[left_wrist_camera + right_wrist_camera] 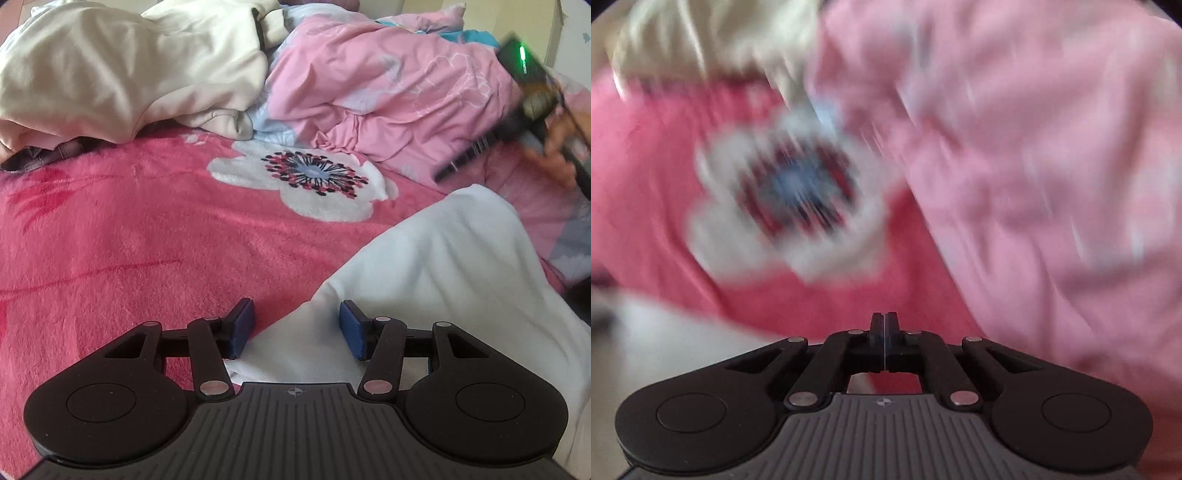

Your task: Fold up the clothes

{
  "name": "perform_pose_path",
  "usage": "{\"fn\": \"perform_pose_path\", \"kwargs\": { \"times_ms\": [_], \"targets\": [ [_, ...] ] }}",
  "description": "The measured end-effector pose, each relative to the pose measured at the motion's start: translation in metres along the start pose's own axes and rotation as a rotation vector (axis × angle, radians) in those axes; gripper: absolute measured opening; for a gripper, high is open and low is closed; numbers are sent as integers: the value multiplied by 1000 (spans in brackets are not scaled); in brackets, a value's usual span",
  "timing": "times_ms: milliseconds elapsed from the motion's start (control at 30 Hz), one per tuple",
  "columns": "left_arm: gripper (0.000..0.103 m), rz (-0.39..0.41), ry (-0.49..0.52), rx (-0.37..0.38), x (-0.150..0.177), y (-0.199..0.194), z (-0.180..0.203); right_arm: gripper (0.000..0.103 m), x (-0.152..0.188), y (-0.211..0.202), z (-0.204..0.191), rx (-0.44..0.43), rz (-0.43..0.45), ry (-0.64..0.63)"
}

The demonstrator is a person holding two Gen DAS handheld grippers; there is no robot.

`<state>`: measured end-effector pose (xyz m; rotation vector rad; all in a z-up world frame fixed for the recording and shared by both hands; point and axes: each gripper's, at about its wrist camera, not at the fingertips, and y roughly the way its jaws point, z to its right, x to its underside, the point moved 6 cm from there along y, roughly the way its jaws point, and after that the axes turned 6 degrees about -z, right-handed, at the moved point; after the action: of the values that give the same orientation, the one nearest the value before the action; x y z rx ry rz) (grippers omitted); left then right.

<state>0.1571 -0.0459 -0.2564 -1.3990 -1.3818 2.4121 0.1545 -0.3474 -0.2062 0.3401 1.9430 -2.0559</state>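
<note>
A white garment [443, 277] lies spread on the pink blanket at the lower right of the left wrist view. My left gripper [297, 326] stands open over its near edge, and the white cloth lies under and between the blue pads [352, 330] without being gripped. In the blurred right wrist view my right gripper [884, 321] is shut, with nothing visible between its fingers, above the blanket. A corner of the white garment [665, 332] shows at its lower left. In the left wrist view a hand [561, 151] holds the right gripper's black body [532, 92] at the far right.
The bed carries a pink fleece blanket [110, 240] with a white flower print [310, 177]. A cream garment pile [129, 66] sits at the back left. A crumpled pink duvet [388, 92] fills the back right.
</note>
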Motion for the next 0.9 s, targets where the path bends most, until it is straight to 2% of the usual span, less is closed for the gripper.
{"fn": "perform_pose_path", "kwargs": {
  "times_ms": [133,200,233,300,333,367,500,567,633,700,800,833,867,900],
  "targets": [
    [52,4,-2,3,0,0,-1,3,-6,14,-53,-154,0,-155],
    [52,12,-10,-3,-2,-2,-1,3,10,32,-46,-111,-76,-141],
    [53,17,-16,-8,-3,-4,-1,3,18,40,-30,-50,-103,-102],
    [53,28,-28,-18,-5,-8,-2,2,32,39,17,56,-100,53],
    [53,33,-34,-23,-6,-9,-2,8,37,30,33,76,-87,116],
    [53,38,-39,-27,-7,-11,-2,8,41,16,42,78,-59,143],
    [54,60,-63,-47,-12,-19,-3,9,48,-49,38,24,99,121],
    [54,71,-75,-57,-14,-23,-4,29,49,-74,26,-27,181,101],
    [54,106,-93,-64,-20,-35,-1,37,51,-81,10,-75,224,65],
    [55,136,-105,-43,-26,-48,9,38,49,-72,-8,-127,216,25],
    [55,130,-121,36,-25,-58,33,38,52,-38,-21,-174,110,43],
    [55,110,-134,80,-19,-58,45,36,58,-26,-17,-161,68,70],
    [55,90,-147,123,-13,-58,57,18,65,-16,-7,-113,38,111],
    [55,63,-160,161,-5,-58,68,12,71,-12,7,-62,24,167]
  ]
}}
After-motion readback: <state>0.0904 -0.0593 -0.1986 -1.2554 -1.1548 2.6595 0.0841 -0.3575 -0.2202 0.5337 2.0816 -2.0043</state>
